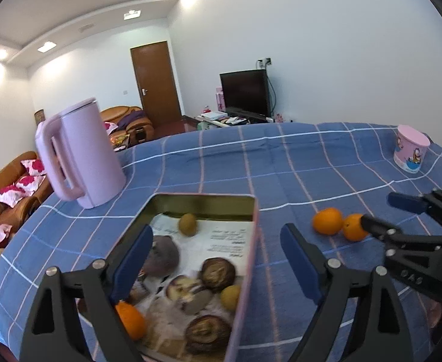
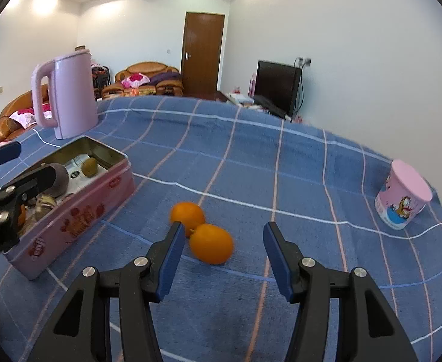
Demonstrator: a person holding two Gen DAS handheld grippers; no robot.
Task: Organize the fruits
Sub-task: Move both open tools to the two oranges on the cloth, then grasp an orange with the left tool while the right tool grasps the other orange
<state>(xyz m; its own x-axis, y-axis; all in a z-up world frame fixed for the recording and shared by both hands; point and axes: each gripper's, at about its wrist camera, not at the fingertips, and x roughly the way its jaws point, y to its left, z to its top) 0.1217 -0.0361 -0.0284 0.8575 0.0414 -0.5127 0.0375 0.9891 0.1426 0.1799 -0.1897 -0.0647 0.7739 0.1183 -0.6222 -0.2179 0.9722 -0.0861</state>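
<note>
step: likely picking loose oranges | right gripper point(image 2: 219, 258) jaws apart, nearer orange point(image 2: 211, 243) between them | left gripper point(image 1: 216, 264) apart over tin point(image 1: 248, 242) | next: close, carry to tin

1. Right gripper point(image 2: 221, 259) low over blue checked cloth point(image 2: 281, 166), jaws wide apart.
2. Two oranges on cloth, touching: nearer orange point(image 2: 211, 243) btwn the blue pads, closer to left pad point(image 2: 169, 261); farther orange point(image 2: 187, 214) just behind.
3. Pink tin point(image 2: 79, 214) at left, lid off, w/ kiwi point(image 2: 88, 166) and other items inside.
4. Left gripper point(image 2: 18, 163) over tin, spread apart.
5. Pink kettle point(image 2: 70, 96) behind tin; pink cup point(image 2: 402, 194) far right.
</note>
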